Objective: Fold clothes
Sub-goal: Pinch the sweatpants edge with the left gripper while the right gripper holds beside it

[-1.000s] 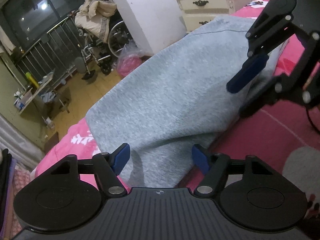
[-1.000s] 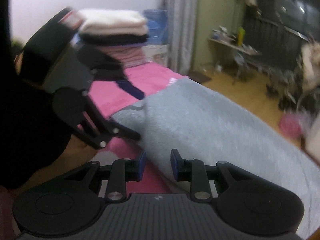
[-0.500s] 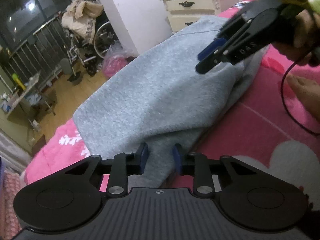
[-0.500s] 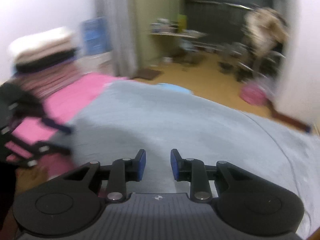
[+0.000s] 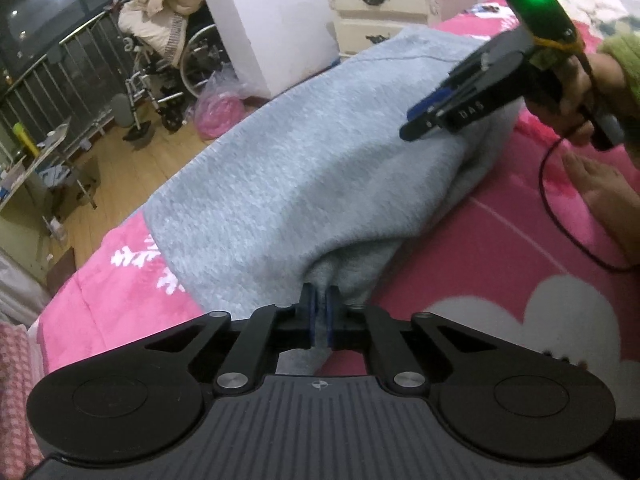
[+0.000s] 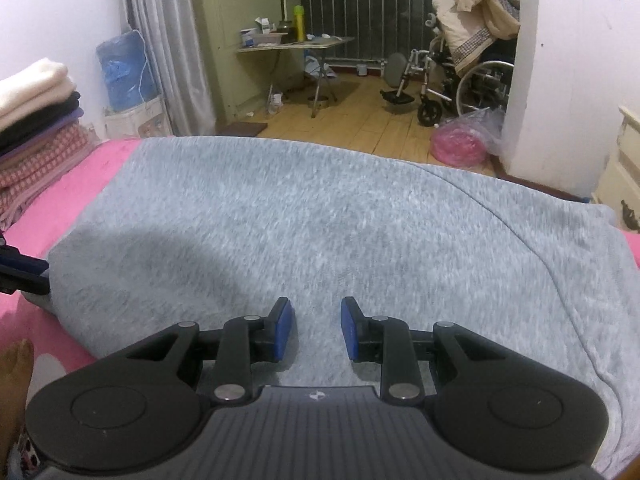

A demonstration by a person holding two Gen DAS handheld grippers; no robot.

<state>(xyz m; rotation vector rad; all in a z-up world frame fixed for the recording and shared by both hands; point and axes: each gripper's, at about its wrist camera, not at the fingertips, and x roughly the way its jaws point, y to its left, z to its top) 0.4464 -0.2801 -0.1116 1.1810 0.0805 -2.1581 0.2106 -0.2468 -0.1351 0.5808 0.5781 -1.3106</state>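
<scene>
In the left wrist view, the grey garment [image 5: 320, 168] is lying spread across the pink bed [image 5: 480, 264], reaching toward the bed's far edge. The left gripper [image 5: 319, 312] is pinching the garment's near corner, its jaws pressed together on a fold of the grey cloth. Above the garment's right side, the right gripper [image 5: 420, 118] is hanging just over the cloth, held by a hand [image 5: 576, 92] in a green sleeve. A black cable [image 5: 560, 216] is trailing from it over the bed. Beyond the garment, a cream nightstand [image 5: 384, 8] is standing against the wall, and a wheelchair [image 5: 176, 68] is sitting on the wooden floor.

In the right wrist view, the garment [image 6: 320, 224] is filling the middle of the picture, lying flat on the bed [image 6: 100, 168]. The right gripper [image 6: 316, 330] is hovering over the garment's near part with its jaws spread apart, gripping nothing. At the garment's left edge, the tip of the left gripper [image 6: 24, 276] is showing. Left of the garment, a stack of folded clothes [image 6: 36, 120] is resting on the bed.
</scene>
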